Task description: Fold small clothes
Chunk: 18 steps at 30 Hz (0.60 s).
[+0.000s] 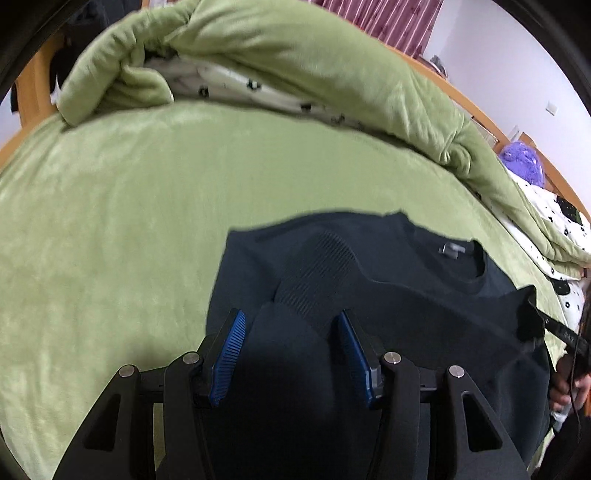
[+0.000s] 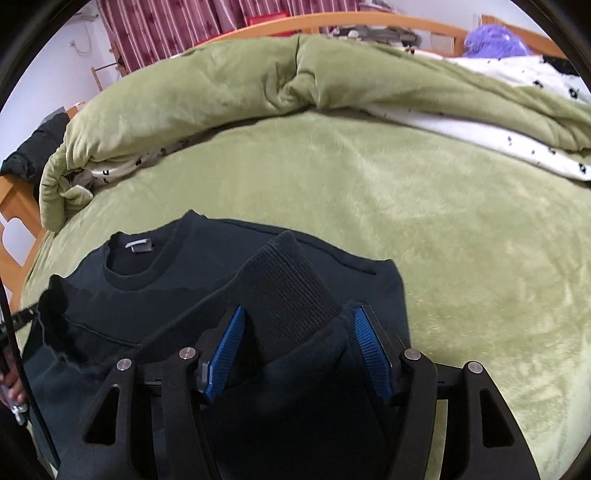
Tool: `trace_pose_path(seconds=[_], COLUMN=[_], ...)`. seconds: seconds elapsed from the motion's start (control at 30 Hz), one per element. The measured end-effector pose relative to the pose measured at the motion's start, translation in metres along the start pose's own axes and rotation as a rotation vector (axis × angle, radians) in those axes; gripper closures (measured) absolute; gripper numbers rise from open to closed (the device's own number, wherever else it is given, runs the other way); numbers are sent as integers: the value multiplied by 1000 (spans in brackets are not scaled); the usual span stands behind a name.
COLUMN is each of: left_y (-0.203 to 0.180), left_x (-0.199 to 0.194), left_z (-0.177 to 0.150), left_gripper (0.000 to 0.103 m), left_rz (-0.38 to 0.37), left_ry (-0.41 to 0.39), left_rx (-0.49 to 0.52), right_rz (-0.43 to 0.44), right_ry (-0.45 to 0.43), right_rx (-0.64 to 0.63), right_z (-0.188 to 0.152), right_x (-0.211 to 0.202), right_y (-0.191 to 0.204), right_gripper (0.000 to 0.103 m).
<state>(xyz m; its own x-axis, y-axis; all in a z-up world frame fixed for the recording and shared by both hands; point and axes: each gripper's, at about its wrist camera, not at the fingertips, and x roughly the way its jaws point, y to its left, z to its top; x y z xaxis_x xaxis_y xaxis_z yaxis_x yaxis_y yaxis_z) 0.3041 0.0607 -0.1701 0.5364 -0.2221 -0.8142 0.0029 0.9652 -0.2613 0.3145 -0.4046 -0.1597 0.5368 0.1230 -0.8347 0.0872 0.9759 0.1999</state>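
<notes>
A dark navy sweatshirt (image 1: 406, 295) lies on the green bed cover, collar with a grey label away from me; it also shows in the right wrist view (image 2: 147, 295). My left gripper (image 1: 291, 321) is open, its blue pads either side of a sleeve with a ribbed cuff (image 1: 317, 269) folded over the body. My right gripper (image 2: 299, 317) is open too, jaws wide around the other sleeve's ribbed cuff (image 2: 291, 280), which stands up between the pads. In neither view can I tell whether the pads touch the cloth.
A rolled green quilt (image 1: 295, 55) with white patterned lining lies along the far side of the bed (image 2: 443, 221). A wooden bed frame (image 1: 480, 107), a purple plush toy (image 1: 521, 162) and a striped curtain (image 2: 177, 29) stand behind.
</notes>
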Motion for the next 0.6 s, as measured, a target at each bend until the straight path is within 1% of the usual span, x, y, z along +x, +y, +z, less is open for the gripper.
trace_pose_path(seconds=[0.07, 0.13, 0.2, 0.23, 0.27, 0.3, 0.37, 0.43, 0.5, 0.53, 0.6], left_y=[5, 7, 4, 3, 2, -1, -3, -4, -7, -6, -1], left_x=[3, 6, 6, 6, 6, 5, 0, -10, -23, -30, -36], left_z=[-2, 0, 1, 0, -1, -2, -2, -2, -2, -2, 1], left_gripper=[54, 54, 58, 63, 70, 74, 88, 92, 93, 93, 93], left_rz=[-18, -30, -27, -25, -25, -18, -6, -16, -27, -46, -59], left_ry=[7, 18, 8, 4, -1, -13, -45, -98, -168, -195, -223], left_rx=[-10, -22, -18, -10, -1, 11, 25, 35, 49, 45, 17], right_rz=[16, 14, 13, -3, -16, -12, 21, 30, 59, 84, 104], right_ry=[18, 45, 54, 40, 31, 26, 7, -37, -104, -164, -227], right_rx=[3, 2, 7, 1, -9, -14, -25, -43, -53, -67, -69], right_z=[3, 6, 5, 3, 3, 4, 5, 6, 5, 5, 7], right_x=[8, 18, 24, 23, 22, 22, 16, 6, -10, -23, -38], right_y=[-1, -1, -2, -1, 0, 1, 2, 4, 7, 9, 11], right_gripper=[37, 37, 38, 43, 53, 64, 76, 80, 85, 86, 86])
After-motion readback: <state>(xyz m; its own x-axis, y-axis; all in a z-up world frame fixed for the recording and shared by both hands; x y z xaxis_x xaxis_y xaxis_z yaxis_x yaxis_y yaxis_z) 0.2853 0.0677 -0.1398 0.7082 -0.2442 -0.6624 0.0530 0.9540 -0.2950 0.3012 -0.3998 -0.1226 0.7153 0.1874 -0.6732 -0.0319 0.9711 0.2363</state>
